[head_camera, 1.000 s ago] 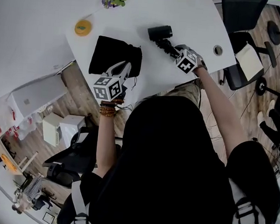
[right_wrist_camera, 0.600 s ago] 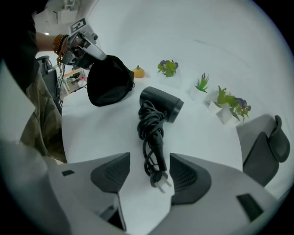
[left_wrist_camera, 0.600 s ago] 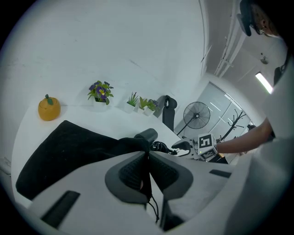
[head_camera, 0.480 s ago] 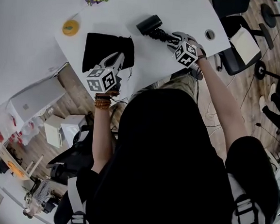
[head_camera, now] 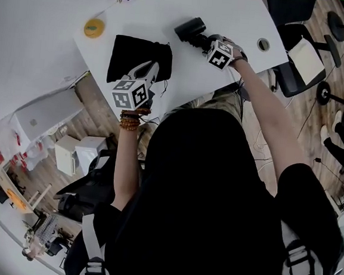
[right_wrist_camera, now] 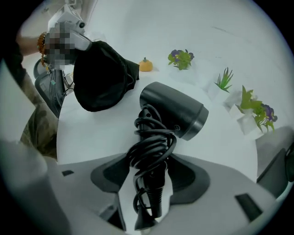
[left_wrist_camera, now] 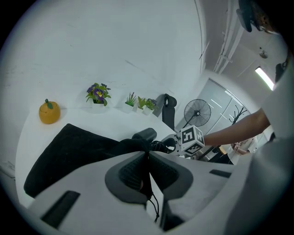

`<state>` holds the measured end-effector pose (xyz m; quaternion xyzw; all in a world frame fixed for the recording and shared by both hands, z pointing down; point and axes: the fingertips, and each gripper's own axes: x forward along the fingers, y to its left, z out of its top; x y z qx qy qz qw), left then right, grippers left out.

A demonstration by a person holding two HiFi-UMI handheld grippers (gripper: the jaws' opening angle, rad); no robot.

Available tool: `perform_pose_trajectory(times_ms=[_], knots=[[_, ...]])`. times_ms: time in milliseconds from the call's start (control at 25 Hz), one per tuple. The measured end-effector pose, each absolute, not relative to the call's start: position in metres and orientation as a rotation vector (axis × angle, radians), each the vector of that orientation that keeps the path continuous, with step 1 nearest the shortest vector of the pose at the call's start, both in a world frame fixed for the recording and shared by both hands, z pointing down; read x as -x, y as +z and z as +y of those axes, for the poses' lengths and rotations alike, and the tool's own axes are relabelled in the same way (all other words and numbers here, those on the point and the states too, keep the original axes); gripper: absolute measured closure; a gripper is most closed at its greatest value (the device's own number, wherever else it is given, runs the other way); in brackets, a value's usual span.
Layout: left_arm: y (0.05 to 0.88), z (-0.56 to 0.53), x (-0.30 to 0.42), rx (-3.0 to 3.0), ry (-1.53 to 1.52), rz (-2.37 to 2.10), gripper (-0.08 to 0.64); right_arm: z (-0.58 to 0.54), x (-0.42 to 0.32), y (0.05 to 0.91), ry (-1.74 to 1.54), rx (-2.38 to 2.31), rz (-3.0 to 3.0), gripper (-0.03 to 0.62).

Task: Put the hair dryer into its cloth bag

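While your left hand-held gripper [left_wrist_camera: 148, 156] pinches the bag [left_wrist_camera: 69, 151], your right hand-held gripper [right_wrist_camera: 149, 167], jaws just opening, straddles the unbagged hair dryer [right_wrist_camera: 177, 110].

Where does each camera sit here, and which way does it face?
Head view: on the person's head, looking steeply down at the white table; head and both arms show.
Left gripper view: on the left hand-held gripper, along shut jaws pinching the cloth bag; the person's right forearm shows.
Right gripper view: on the right hand-held gripper, whose jaws have just been opening, hair dryer handle between; a leg shows.
Shared: all three show cloth bag and hair dryer.
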<state>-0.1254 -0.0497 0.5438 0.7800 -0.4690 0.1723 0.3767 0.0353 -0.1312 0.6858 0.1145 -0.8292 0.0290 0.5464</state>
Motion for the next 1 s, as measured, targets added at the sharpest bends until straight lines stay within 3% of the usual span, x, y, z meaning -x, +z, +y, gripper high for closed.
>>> perform_pose_trajectory(times_ms=[400, 560, 1000], knots=[[0.543, -0.052, 0.125, -1.990, 0.440, -1.238, 0.517, -0.094, -0.072, 0.688, 0.027, -0.084, -1.899, 0.328], [0.545, -0.053, 0.124, -1.988, 0.445, -1.240, 0.517, -0.094, -0.062, 0.690, 0.077, -0.168, -1.966, 0.298], [0.544, -0.048, 0.122, -1.981, 0.445, -1.251, 0.517, -0.101, -0.054, 0.690, 0.228, -0.337, -1.988, 0.293]])
